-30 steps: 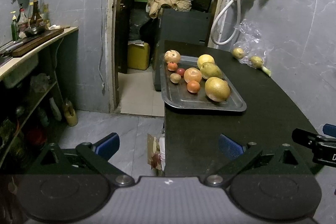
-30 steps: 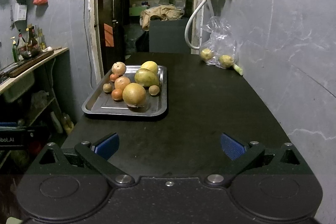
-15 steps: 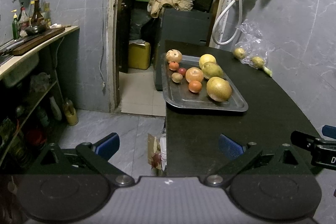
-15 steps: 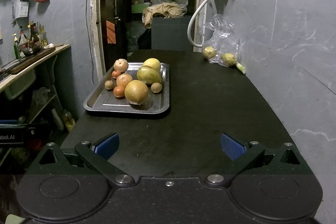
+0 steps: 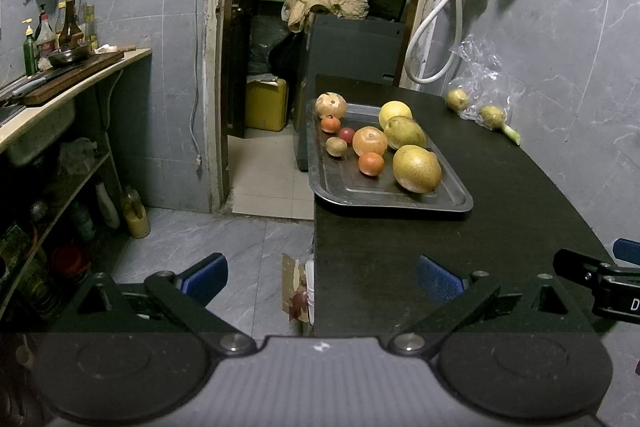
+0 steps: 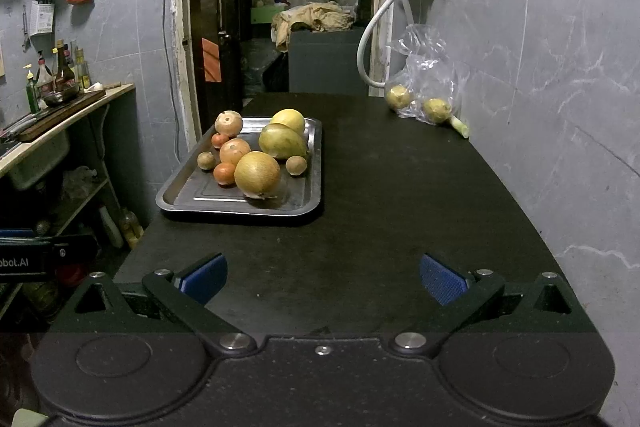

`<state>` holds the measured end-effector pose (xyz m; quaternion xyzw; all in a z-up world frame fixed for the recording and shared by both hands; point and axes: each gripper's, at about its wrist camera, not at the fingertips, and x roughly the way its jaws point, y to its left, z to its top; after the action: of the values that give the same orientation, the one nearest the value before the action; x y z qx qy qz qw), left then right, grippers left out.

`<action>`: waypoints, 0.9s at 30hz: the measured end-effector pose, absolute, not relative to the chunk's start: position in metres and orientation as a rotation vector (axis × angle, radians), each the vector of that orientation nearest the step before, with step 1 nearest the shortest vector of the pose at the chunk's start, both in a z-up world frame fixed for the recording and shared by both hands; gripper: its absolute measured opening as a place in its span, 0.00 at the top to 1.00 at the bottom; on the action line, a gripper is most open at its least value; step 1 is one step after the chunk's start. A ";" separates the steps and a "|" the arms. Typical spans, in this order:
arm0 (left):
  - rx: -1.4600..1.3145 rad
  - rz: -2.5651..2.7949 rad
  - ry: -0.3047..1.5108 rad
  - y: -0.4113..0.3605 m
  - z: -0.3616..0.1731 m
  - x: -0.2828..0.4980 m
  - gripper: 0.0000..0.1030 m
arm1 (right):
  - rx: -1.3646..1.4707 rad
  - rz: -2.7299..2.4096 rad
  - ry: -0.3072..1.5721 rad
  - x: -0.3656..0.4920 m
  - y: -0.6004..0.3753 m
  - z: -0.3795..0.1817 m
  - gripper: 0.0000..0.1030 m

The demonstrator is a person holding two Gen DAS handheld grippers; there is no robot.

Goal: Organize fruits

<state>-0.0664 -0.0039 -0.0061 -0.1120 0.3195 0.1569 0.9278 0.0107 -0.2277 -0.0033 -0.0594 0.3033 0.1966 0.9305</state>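
A: Where are we w/ the fruit?

B: Can't pin the step. Fruit sits bunched on the metal tray at the table's left edge. That fits fruit gathered there & job near done, or a pile waiting to be sorted out. Two more pieces sit in a clear bag by the wall, well apart from the tray.

A: Grippers?

B: Left gripper spread wide, empty, hanging off the table's near left corner. Right gripper also spread wide, empty, over the near end of the table. Both well short of the tray.

A: How's the fruit look?

B: Big round yellow-brown one nearest, a greenish mango behind it, yellow one at the back, small orange ones & brown ones beside. All round, smooth; likely to roll, so a centred grip, I'd say.
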 end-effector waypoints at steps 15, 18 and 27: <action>-0.228 0.325 0.659 -0.004 -0.007 -0.067 0.00 | -0.120 0.401 0.626 0.012 -0.229 -0.006 0.01; -0.227 0.326 0.659 -0.004 -0.007 -0.067 0.00 | -0.120 0.401 0.626 0.013 -0.229 -0.005 0.01; -0.225 0.328 0.661 -0.005 -0.008 -0.068 0.00 | -0.119 0.400 0.633 0.014 -0.231 -0.008 0.01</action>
<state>-0.0675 -0.0051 -0.0082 -0.1098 0.3223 0.1598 0.9266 0.0144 -0.2307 -0.0080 -0.0582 0.3087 0.1954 0.9290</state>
